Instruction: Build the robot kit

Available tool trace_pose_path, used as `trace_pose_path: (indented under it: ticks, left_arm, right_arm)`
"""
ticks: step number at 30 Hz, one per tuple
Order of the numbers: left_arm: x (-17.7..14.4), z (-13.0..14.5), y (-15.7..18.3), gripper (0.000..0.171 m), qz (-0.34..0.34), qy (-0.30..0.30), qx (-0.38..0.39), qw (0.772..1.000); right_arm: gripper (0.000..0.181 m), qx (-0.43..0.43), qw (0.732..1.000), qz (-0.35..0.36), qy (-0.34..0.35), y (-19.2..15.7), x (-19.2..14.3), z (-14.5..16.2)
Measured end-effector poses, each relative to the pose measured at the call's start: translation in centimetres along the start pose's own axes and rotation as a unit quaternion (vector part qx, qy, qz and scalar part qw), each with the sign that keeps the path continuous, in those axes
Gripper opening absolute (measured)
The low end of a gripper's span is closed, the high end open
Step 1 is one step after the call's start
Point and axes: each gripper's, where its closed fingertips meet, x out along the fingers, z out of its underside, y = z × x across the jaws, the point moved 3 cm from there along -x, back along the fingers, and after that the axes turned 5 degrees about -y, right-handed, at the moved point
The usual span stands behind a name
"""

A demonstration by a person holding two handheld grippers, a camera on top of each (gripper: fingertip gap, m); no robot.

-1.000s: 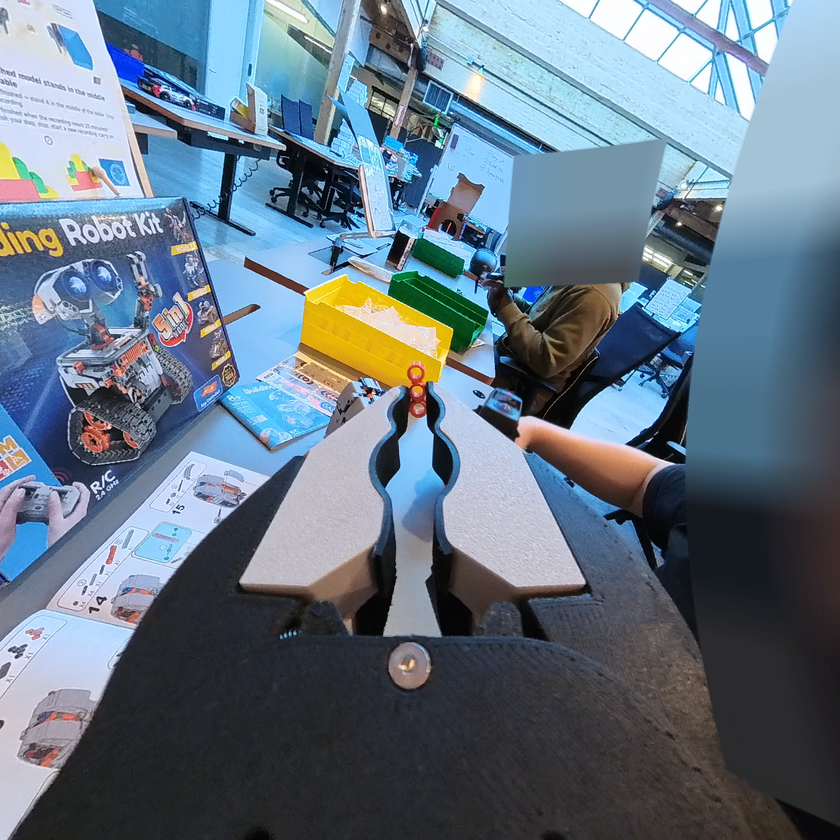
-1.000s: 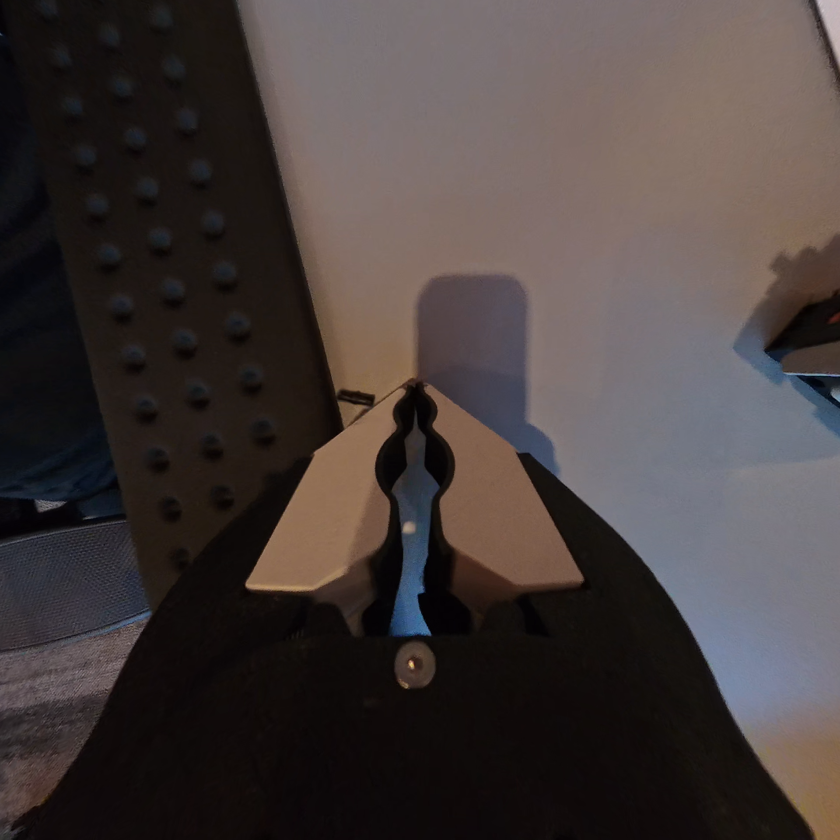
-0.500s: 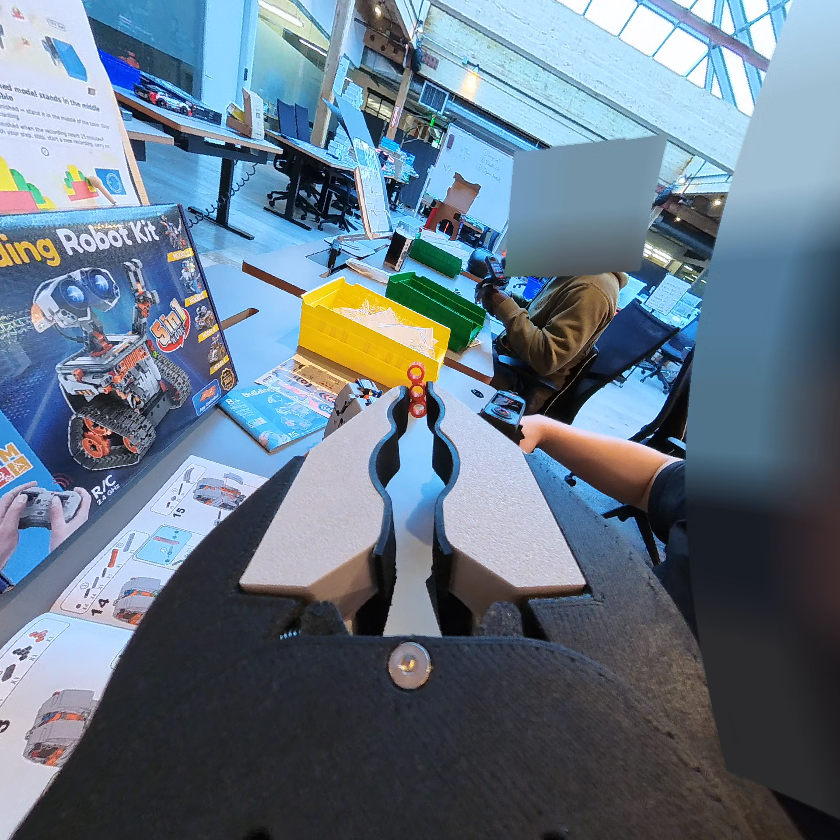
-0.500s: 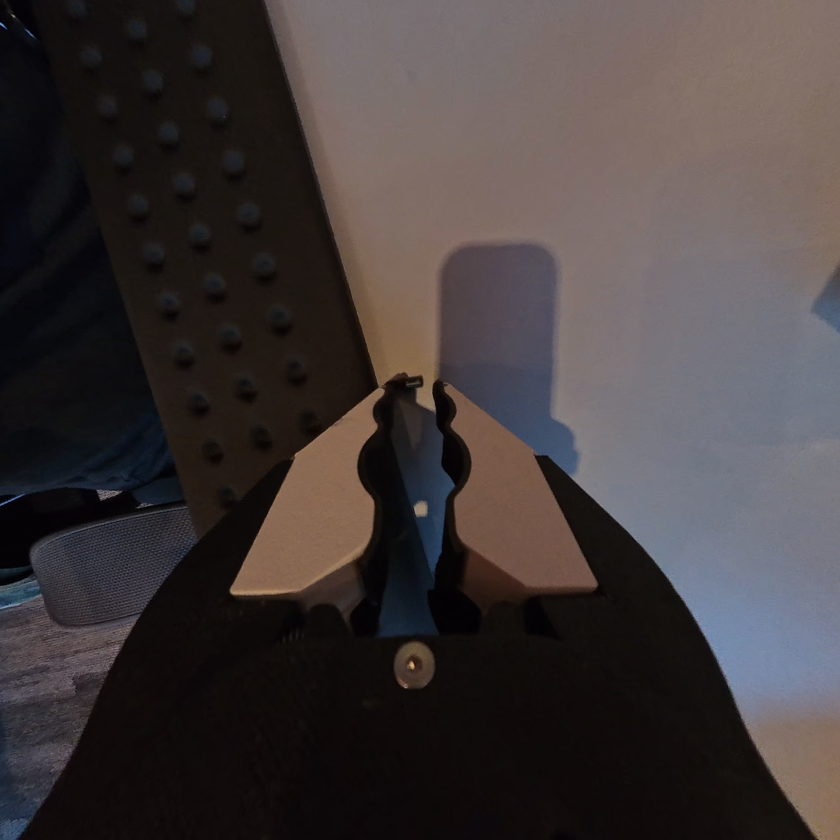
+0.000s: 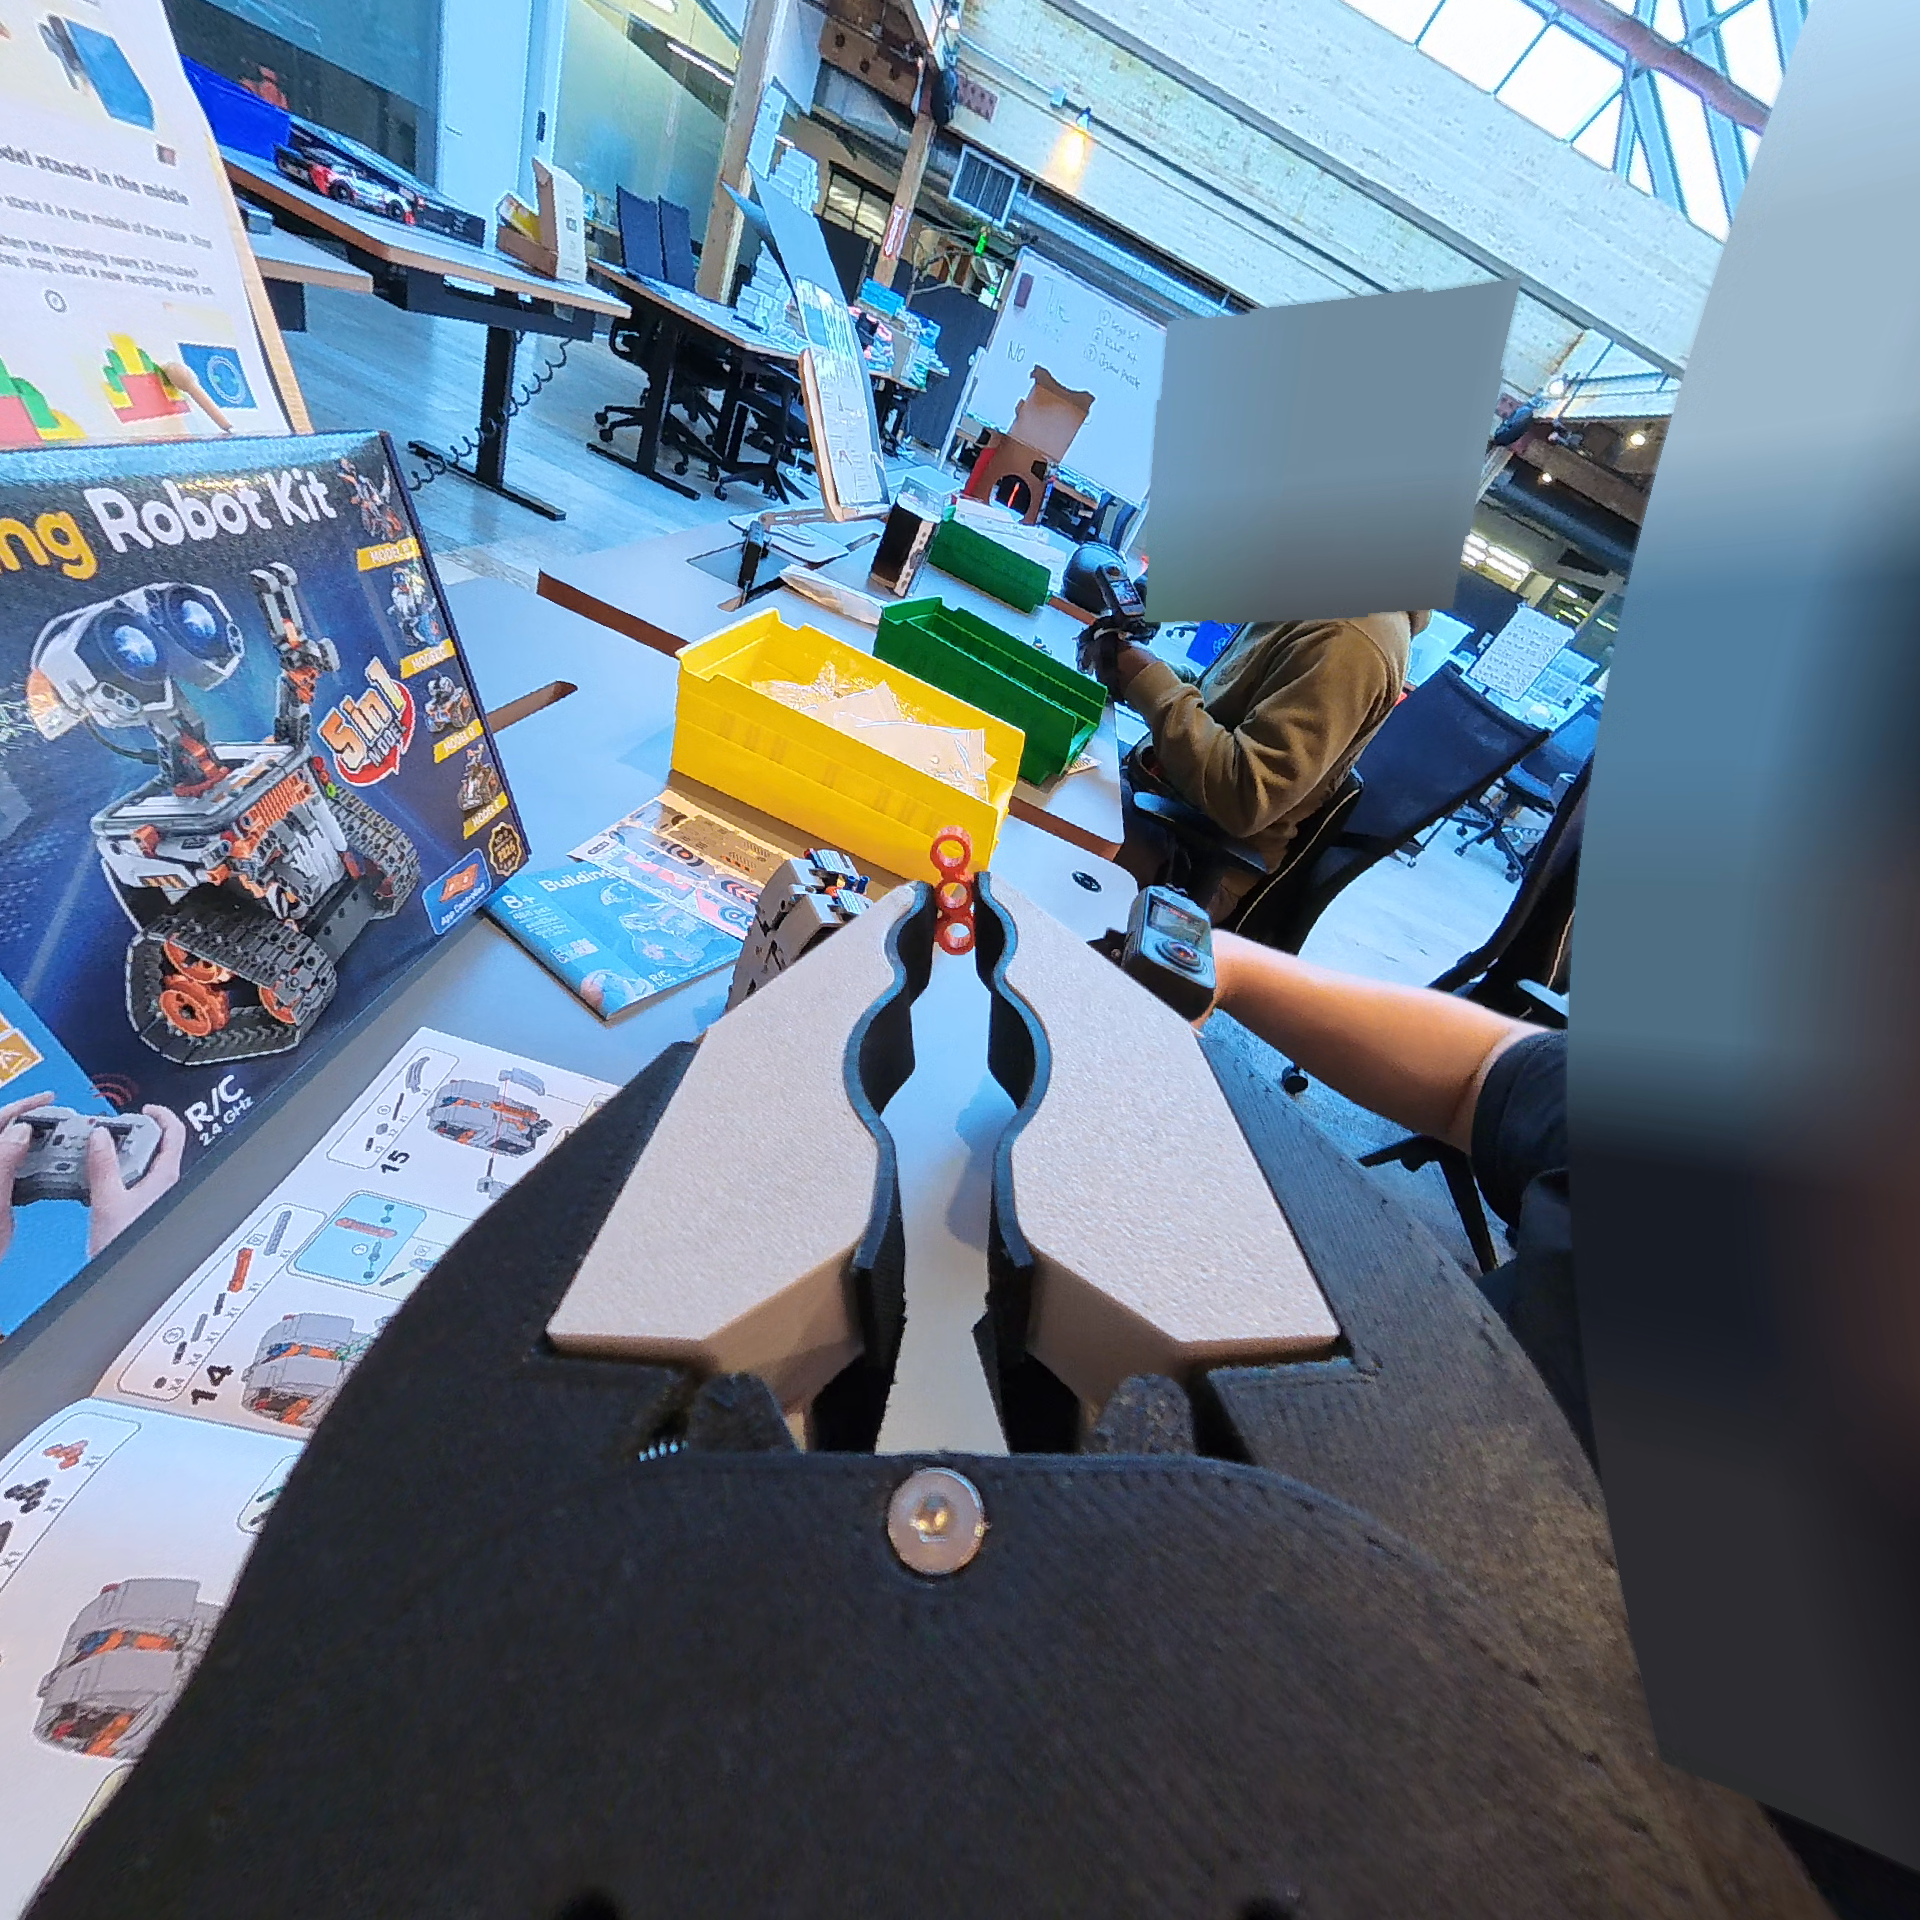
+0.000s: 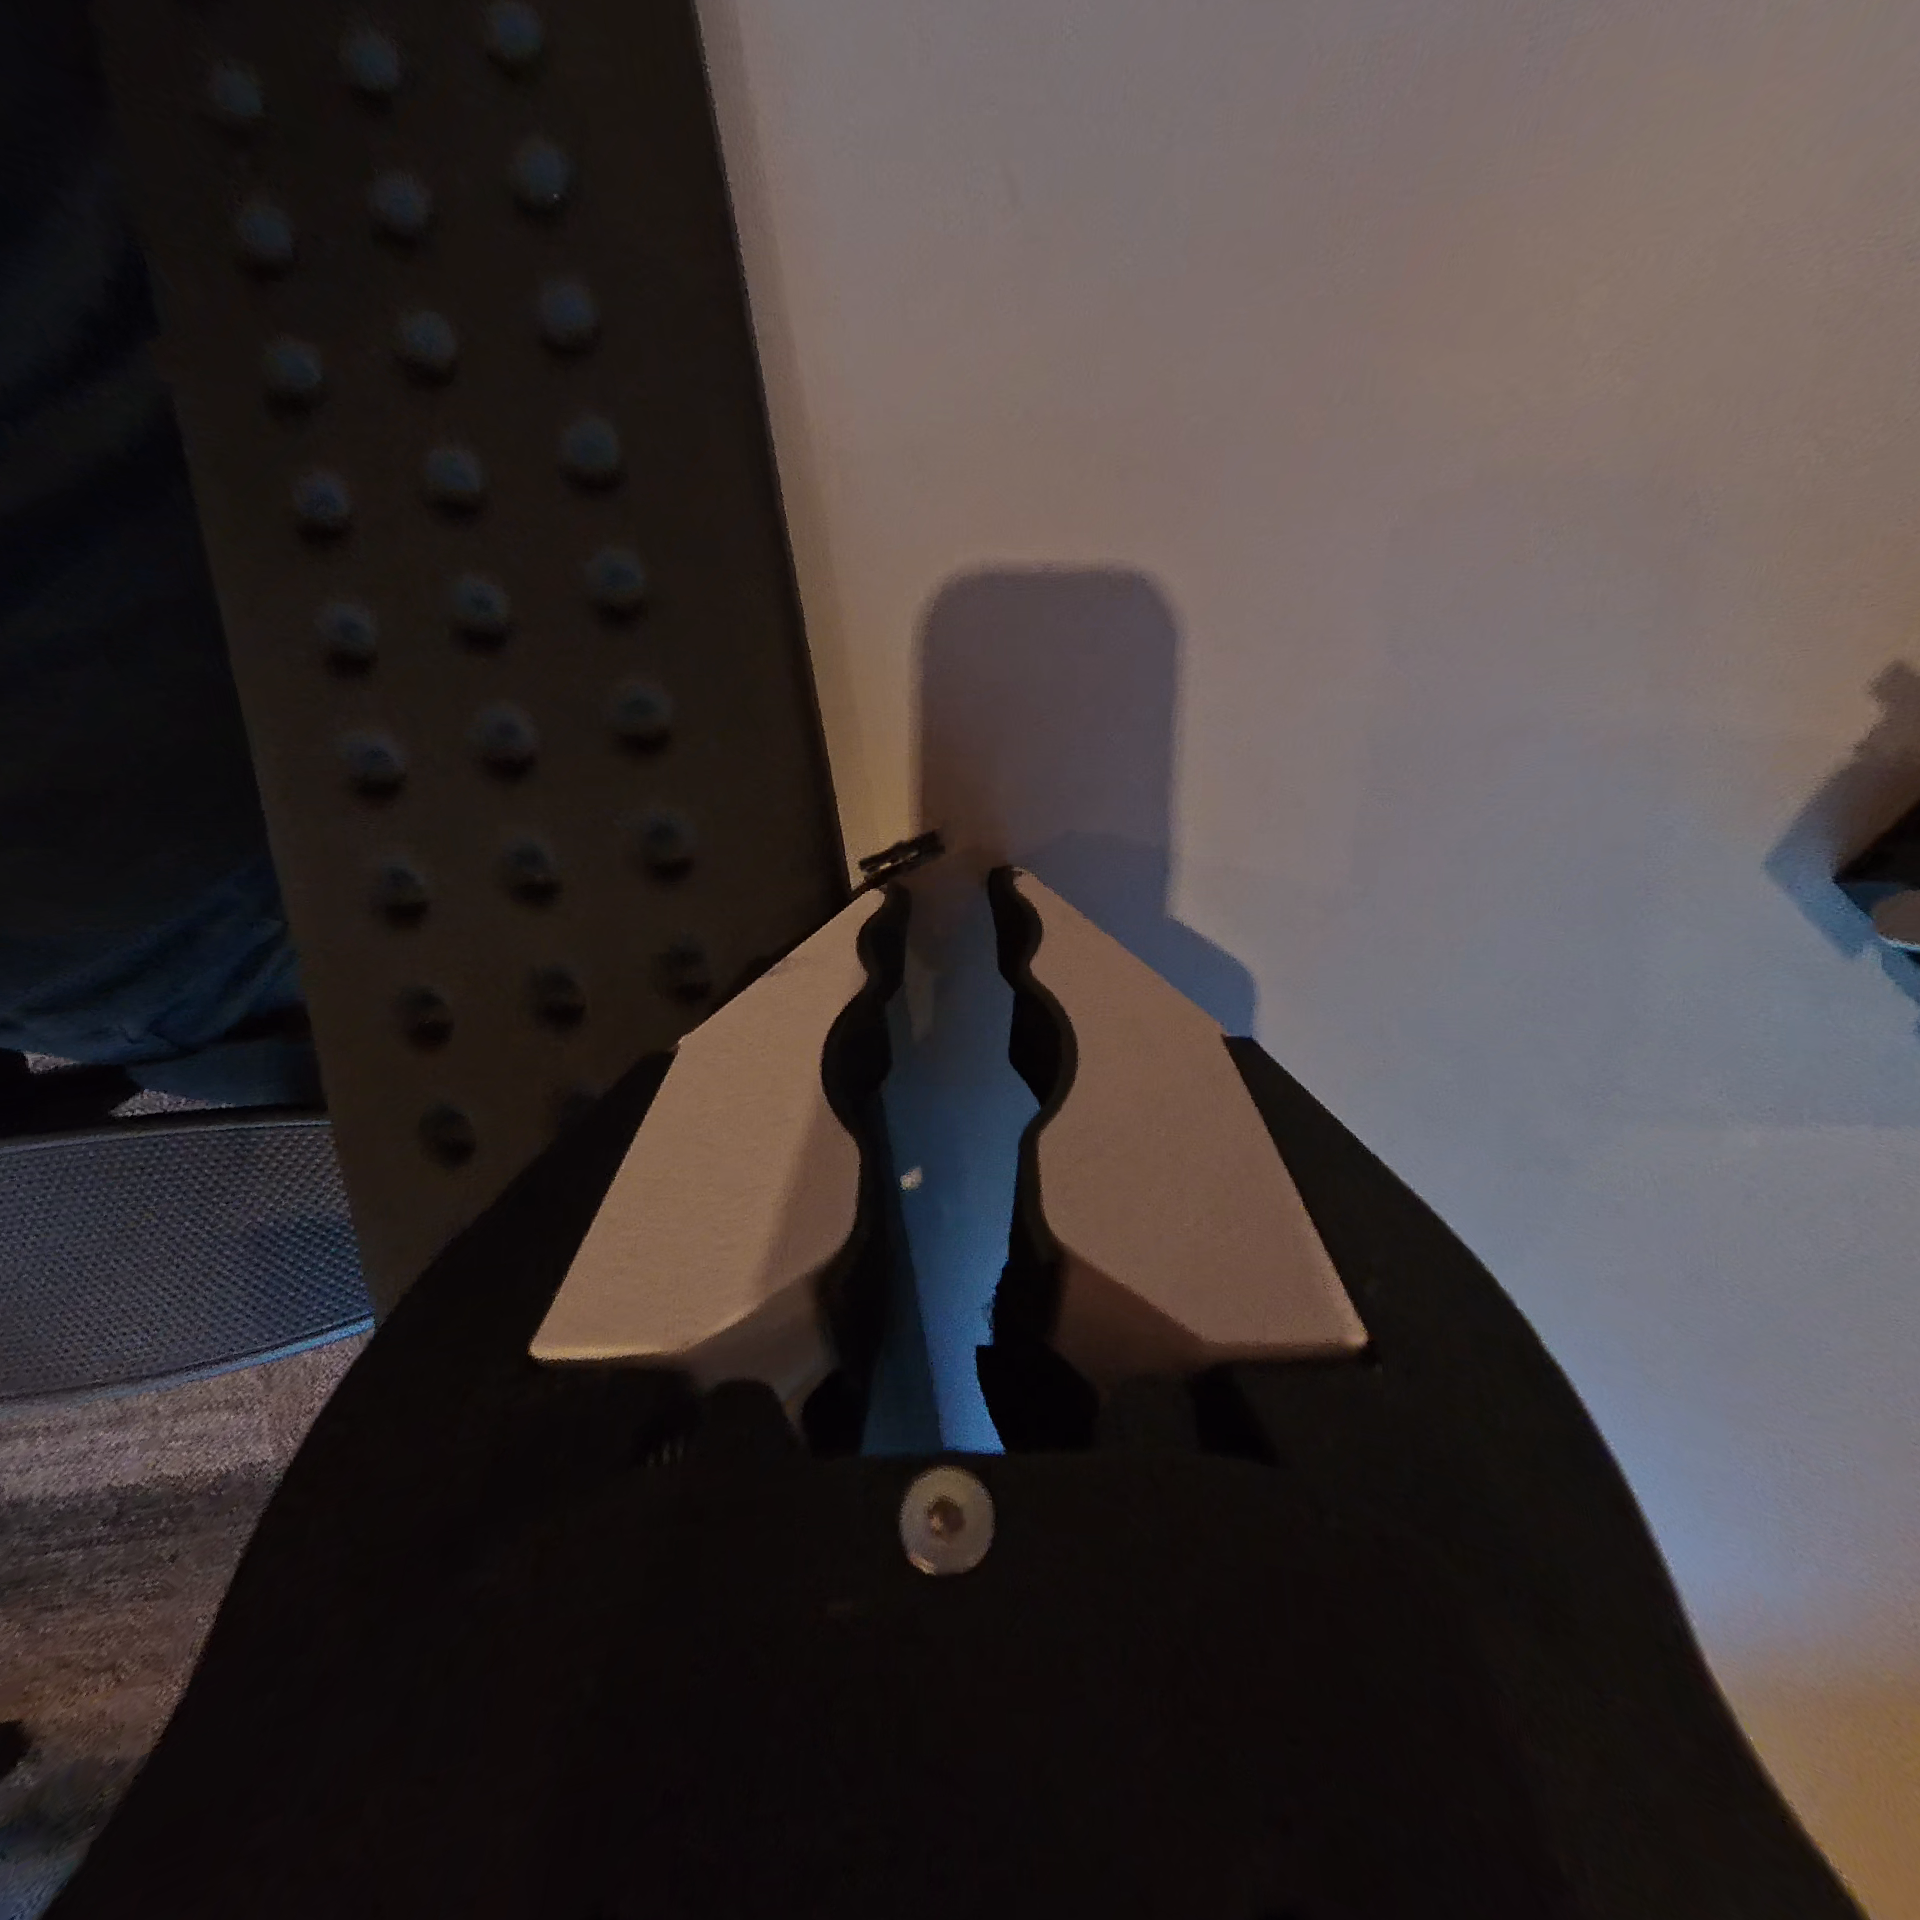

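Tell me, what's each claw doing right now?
Left gripper shut on red three-hole piece. Right gripper open, empty, small black piece at its tip.

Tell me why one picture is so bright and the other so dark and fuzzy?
Left wrist view: daylight from roof windows, so the red part in the left gripper and the yellow bin look sharp; straight lines bend near the edges. Right wrist view: dim, a blocky shadow lies on the pale tabletop ahead of the right gripper, and everything looks soft.
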Motion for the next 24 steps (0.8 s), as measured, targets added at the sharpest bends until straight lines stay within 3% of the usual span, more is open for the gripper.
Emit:
trace_pose_path:
  ticks: [7,12,18,24]
  left_arm:
    - [0.1,0.1,0.2,0.003,-0.001,-0.004,0.004,1.0]
    - [0.1,0.0,0.1,0.003,0.002,-0.002,0.002,1.0]
    - [0.1,0.0,0.6,0.003,0.001,-0.005,0.01,1.0]
    - [-0.4,-0.2,0.6,0.003,0.002,0.001,0.01,1.0]
  right_arm:
    - [0.015,0.039,0.999,-0.029,-0.008,0.0,-0.5,-0.8]
    - [0.015,-0.045,0.997,-0.01,-0.058,0.0,-1.3,-0.8]
    - [0.015,-0.005,0.996,-0.049,-0.069,0.0,-0.5,-1.6]
    - [0.013,0.007,0.997,-0.027,-0.067,0.0,0.1,-1.3]
